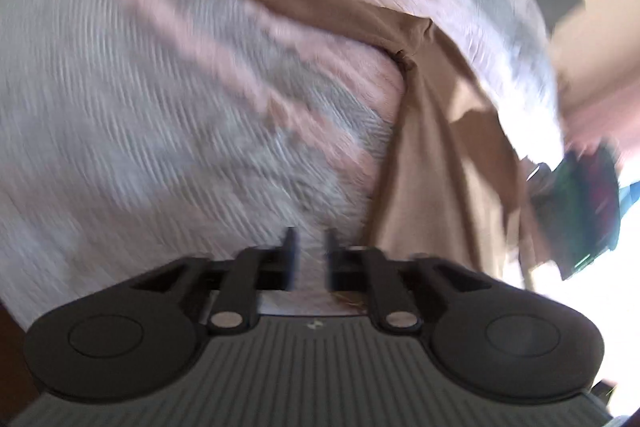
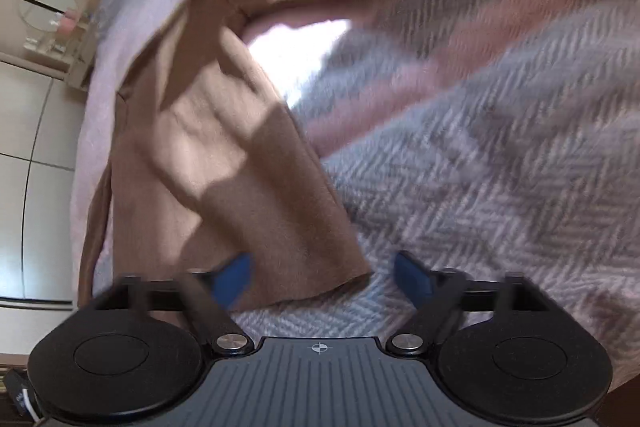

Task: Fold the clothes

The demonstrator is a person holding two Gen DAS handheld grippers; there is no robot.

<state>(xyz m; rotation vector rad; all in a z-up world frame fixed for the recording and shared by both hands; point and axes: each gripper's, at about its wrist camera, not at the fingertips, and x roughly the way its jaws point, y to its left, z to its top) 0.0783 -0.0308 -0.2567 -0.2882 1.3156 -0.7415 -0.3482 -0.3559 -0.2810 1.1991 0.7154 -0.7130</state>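
Note:
A tan-brown garment lies spread on a bed with a pink and grey herringbone cover. In the left wrist view one part runs as a band across the top and another hangs down at the right. My left gripper is over the cover, left of the garment, its fingers a narrow gap apart with nothing between them. In the right wrist view the garment fills the left half, its hem lying between my fingers. My right gripper is wide open just above that hem. Both views are motion-blurred.
The bed cover fills most of both views. A round mirror and small items stand on a shelf at the far left. A white tiled floor lies beyond the bed's left edge. A dark multicoloured object sits at the right.

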